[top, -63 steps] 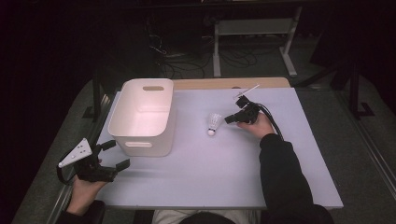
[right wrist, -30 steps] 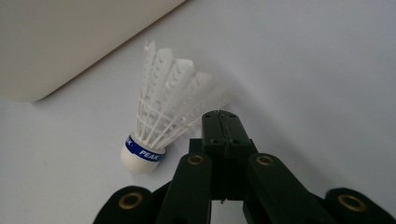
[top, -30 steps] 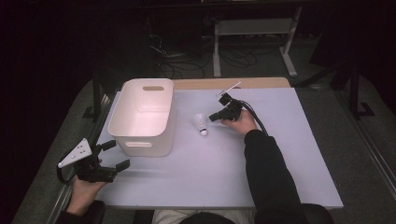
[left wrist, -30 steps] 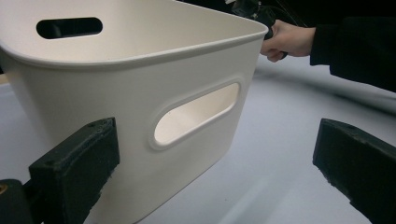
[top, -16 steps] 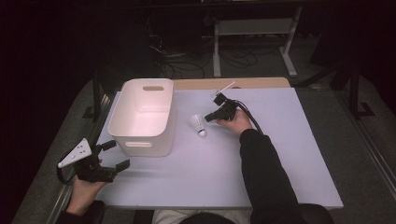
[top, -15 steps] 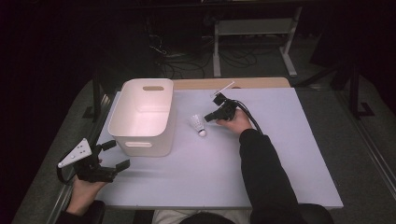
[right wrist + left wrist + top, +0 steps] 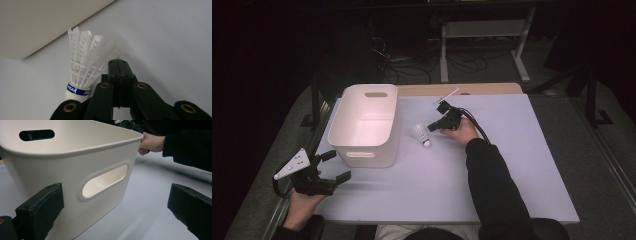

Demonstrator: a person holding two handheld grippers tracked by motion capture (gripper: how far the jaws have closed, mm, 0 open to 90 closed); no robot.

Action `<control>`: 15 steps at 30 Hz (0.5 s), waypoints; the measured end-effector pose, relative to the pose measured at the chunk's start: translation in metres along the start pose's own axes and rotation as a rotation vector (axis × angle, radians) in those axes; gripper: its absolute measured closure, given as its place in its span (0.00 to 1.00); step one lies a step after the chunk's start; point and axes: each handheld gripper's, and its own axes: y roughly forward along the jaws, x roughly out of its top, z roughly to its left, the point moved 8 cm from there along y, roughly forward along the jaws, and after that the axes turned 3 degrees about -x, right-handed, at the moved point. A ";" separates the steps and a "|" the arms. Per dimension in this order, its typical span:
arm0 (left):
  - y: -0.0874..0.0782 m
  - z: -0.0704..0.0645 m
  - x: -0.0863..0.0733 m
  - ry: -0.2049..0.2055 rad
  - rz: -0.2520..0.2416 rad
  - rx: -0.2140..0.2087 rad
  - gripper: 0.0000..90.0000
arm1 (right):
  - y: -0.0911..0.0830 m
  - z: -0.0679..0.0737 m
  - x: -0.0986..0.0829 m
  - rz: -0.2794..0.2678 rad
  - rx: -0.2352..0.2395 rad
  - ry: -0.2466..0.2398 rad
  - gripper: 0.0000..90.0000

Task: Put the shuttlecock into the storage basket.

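One white feathered shuttlecock [image 7: 83,68], blue band, beside right claw [image 7: 119,62] pressed closed, empty.

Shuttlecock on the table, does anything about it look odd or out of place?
The white feathered shuttlecock lies tipped on its side beside the white plastic bin, not in it. The right gripper sits shut next to its feathers, seemingly clamping nothing. No damage is visible.
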 end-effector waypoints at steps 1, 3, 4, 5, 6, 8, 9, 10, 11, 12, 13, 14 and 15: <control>0.000 0.000 0.000 0.000 0.000 0.000 0.00 | 0.001 0.001 0.000 0.002 0.001 -0.005 0.99; 0.000 0.000 0.000 0.000 0.000 0.000 0.00 | 0.002 0.002 0.000 0.003 0.006 -0.004 0.99; 0.000 0.000 0.000 0.000 0.000 0.000 0.00 | 0.002 0.002 0.000 0.003 0.007 -0.007 0.99; 0.000 0.000 0.000 0.000 -0.001 0.000 0.00 | 0.003 0.003 0.000 0.000 0.010 -0.007 0.99; 0.000 0.000 0.000 0.000 0.000 0.000 0.00 | 0.003 0.003 0.001 -0.001 0.012 -0.009 0.99; 0.000 0.000 0.000 0.000 0.000 0.000 0.00 | 0.004 0.006 0.001 -0.004 0.020 -0.013 0.99; 0.000 0.000 0.000 0.001 0.001 -0.001 0.00 | 0.004 0.007 0.001 -0.004 0.022 -0.014 0.99; 0.000 0.000 0.000 0.001 0.001 0.000 0.00 | 0.004 0.008 0.002 -0.004 0.025 -0.017 0.99; 0.000 0.000 0.000 0.000 0.000 0.000 0.00 | 0.005 0.009 0.002 -0.006 0.027 -0.020 0.99; 0.000 0.000 0.000 0.000 -0.001 0.001 0.00 | 0.005 0.010 0.002 -0.002 0.029 -0.022 0.99; 0.000 0.000 0.000 -0.001 -0.001 0.001 0.00 | 0.005 0.011 0.003 0.000 0.030 -0.028 0.99; 0.000 0.000 0.000 0.000 0.000 0.001 0.00 | 0.006 0.012 0.004 -0.001 0.032 -0.030 0.99; 0.000 0.000 0.000 0.000 -0.001 0.000 0.00 | 0.006 0.013 0.004 -0.001 0.033 -0.030 0.99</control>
